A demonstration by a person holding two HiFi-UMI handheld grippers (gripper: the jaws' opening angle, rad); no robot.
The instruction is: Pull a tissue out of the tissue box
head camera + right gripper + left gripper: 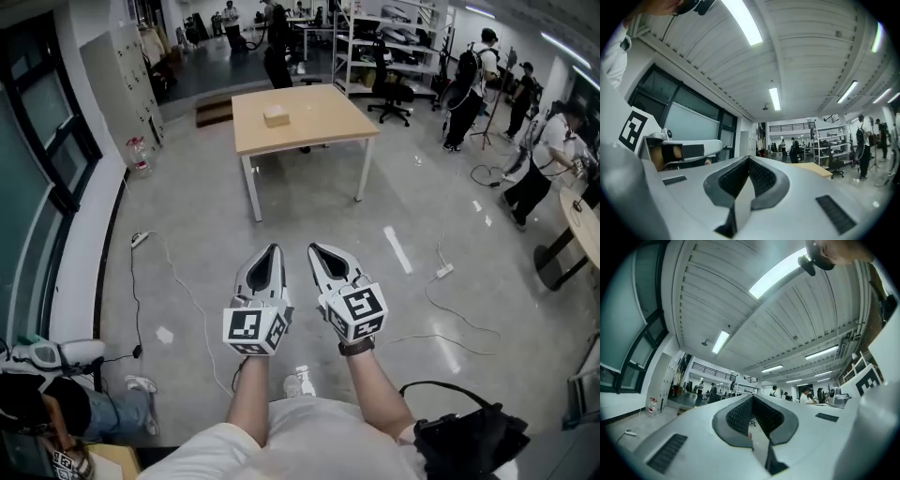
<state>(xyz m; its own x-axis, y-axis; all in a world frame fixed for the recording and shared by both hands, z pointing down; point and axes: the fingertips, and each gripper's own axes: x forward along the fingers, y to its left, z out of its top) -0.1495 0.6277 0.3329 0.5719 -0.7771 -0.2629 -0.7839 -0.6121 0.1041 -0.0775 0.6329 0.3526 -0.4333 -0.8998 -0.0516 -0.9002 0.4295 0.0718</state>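
Observation:
A small beige tissue box (276, 115) sits on a light wooden table (328, 127) far ahead across the room. Both grippers are held out side by side over the grey floor, well short of the table. My left gripper (275, 249) is shut with nothing in it; in the left gripper view (752, 397) its tips meet. My right gripper (314, 248) is shut and empty too, and its tips touch in the right gripper view (749, 159). The table's edge (815, 169) shows to the right of the jaws there. The tissue box is not seen in either gripper view.
Cables and a power strip (444, 271) lie on the floor at right, another cable (141, 239) at left. Several people (464, 89) stand at the right. Shelving (394, 37) lines the back. A black bag (469, 436) sits at bottom right, and a seated person (84, 408) at bottom left.

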